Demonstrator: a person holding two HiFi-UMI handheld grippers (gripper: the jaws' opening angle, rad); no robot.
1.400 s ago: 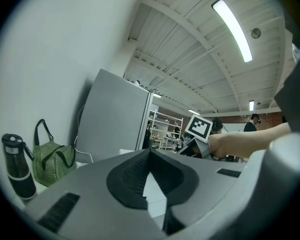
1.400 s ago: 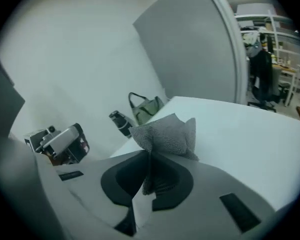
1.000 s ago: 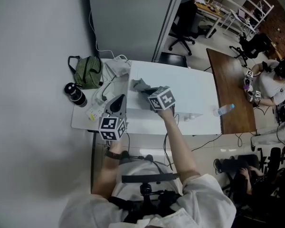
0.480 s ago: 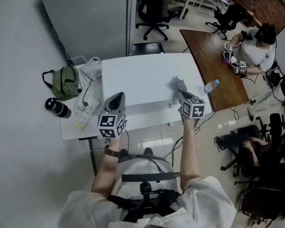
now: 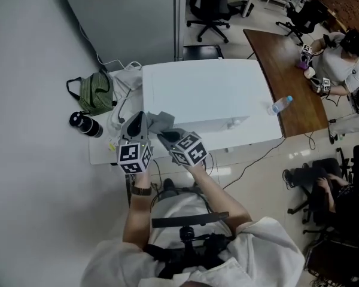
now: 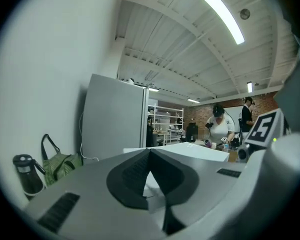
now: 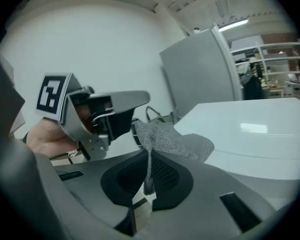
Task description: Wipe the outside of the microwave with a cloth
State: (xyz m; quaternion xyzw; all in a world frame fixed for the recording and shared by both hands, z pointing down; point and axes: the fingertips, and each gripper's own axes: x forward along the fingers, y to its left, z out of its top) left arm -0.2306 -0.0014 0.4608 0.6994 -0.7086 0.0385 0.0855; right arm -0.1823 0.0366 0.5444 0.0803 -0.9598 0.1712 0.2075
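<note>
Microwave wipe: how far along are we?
Done: the cloth is picked up, pinched in the right hand-held gripper. In hand: it is held at the near left corner of the microwave; contact can't be confirmed. Remaining: its white surface shows no mark of what has been wiped, so coverage is unknown. The left hand-held gripper is shut, empty.

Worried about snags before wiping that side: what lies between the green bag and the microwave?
White cables lie between the green bag and the microwave; the head view shows them.
</note>
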